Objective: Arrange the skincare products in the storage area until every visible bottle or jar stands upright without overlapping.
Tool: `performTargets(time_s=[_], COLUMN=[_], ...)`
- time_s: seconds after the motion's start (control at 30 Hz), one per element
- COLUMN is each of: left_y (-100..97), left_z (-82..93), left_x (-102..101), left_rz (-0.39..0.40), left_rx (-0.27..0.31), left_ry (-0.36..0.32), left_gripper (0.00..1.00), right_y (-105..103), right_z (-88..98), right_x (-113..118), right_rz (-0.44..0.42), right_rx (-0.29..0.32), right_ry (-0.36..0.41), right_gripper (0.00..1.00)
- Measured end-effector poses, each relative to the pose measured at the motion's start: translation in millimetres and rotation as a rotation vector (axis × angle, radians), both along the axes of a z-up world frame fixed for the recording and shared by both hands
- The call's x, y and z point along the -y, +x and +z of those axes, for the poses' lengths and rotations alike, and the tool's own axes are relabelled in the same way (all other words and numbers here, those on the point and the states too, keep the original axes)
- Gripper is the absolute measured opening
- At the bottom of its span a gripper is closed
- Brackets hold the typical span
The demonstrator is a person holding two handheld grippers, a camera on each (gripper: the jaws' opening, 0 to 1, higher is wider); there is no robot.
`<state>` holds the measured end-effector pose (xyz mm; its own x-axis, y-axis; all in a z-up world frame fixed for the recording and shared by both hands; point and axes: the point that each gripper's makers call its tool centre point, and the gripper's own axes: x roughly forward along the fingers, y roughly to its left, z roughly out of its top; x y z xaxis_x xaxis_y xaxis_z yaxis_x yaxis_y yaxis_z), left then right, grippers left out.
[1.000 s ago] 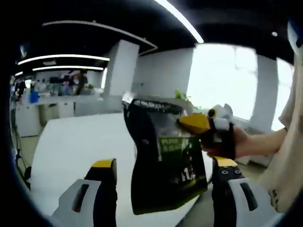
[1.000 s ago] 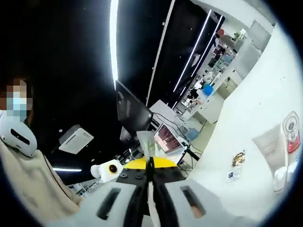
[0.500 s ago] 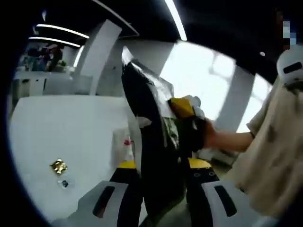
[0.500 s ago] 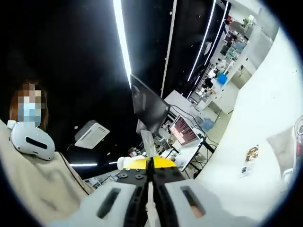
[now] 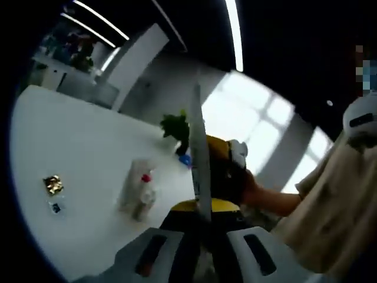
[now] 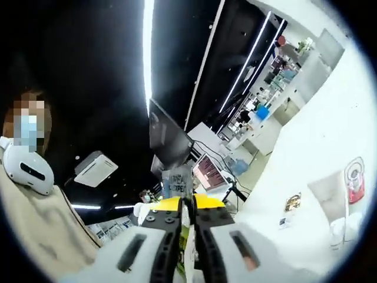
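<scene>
A: Left gripper view first. What is the left gripper doing?

B: Its jaws are pressed together on the lower edge of a pouch. The pouch shows edge-on there, as a thin pale strip rising straight up from between the jaws.

A: And the other tool?

B: The right gripper sits just behind the pouch, yellow-tipped, with a hand around it. It is touching the pouch from the far side. Beyond it there is a beige sleeve.

A: Right gripper view, then?

B: The right gripper has its jaws drawn in on the same pouch, whose printed face stands up just above the jaw tips. A thin sliver of it runs down between the jaws. So both tools are clamped on it and it hangs in the air, off the table.

A: Where are the skincare items?

B: On the white table, well apart from the pouch. In the left gripper view a clear bottle with a red part near its top lies there; whether it is upright or tipped I cannot tell. To its left sit a small gold packet and a tiny dark item.

A: Same things from the right?

B: Yes: bottle near the right edge, packet nearer the middle.

A: Anything further back?

B: A green plant at the table's far edge.
</scene>
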<state>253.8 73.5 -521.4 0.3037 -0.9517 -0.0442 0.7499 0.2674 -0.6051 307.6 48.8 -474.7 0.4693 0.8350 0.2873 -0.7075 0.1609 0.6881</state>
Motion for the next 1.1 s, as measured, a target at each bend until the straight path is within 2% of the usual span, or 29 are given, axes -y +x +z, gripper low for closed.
performTargets(time_s=[0.03, 0.1, 0.13, 0.2, 0.3, 0.37, 0.43, 0.47, 0.6, 0.7, 0.93, 1.0, 1.1], left_y=[-0.3, -0.5, 3.5, 7.4, 13.0, 13.5, 15.2, 16.0, 17.2, 18.6, 14.8, 14.5, 13.7], left_z=[1.1, 4.6, 10.6, 17.4, 17.1, 15.8, 13.9, 12.5, 12.2, 7.8, -12.6, -17.8, -28.7], left_x=[0.4, 1.5, 1.3, -0.2, -3.0, -3.8, -6.2, -6.9, -10.8, -15.2, -23.6, -26.1, -28.1], left_rz=[0.0, -0.001, 0.021, 0.034, 0.049, 0.046, 0.061, 0.068, 0.098, 0.134, 0.204, 0.232, 0.263], left_rx=[0.0, -0.01, -0.022, -0.05, -0.069, -0.089, -0.104, -0.114, -0.117, -0.12, -0.173, -0.212, -0.317], left_ry=[-0.009, -0.038, -0.084, -0.142, -0.159, -0.165, -0.176, -0.18, -0.212, -0.209, -0.195, -0.215, -0.25], left_gripper=[0.0, 0.0, 0.0, 0.0, 0.0, 0.0, 0.0, 0.0, 0.0, 0.02, 0.03, 0.0, 0.0], right_y=[0.9, -2.7, -4.8, -12.8, -22.1, -21.0, -18.5, -19.7, -18.9, -16.1, -16.6, -15.3, -13.7], right_z=[-0.8, -9.1, -13.9, -20.1, -24.0, -27.0, -23.4, -19.8, -19.8, -23.3, -42.6, -52.5, -64.5], right_x=[1.0, -1.3, -3.7, -10.1, -19.2, -20.7, -19.2, -19.1, -21.9, -21.8, -26.6, -28.2, -30.2], right_rz=[-0.012, -0.01, -0.006, 0.017, 0.042, 0.025, 0.023, 0.033, 0.018, 0.011, 0.006, -0.007, -0.03], right_rx=[-0.008, -0.018, -0.032, -0.055, -0.068, -0.08, -0.109, -0.104, -0.099, -0.127, -0.173, -0.195, -0.203], right_ry=[0.026, 0.02, 0.015, 0.024, 0.036, 0.04, 0.095, 0.12, 0.113, 0.122, 0.051, 0.01, -0.044], right_gripper=[0.09, 0.13, 0.17, 0.19, 0.15, 0.12, 0.05, 0.03, 0.02, 0.02, 0.02, 0.02, 0.03])
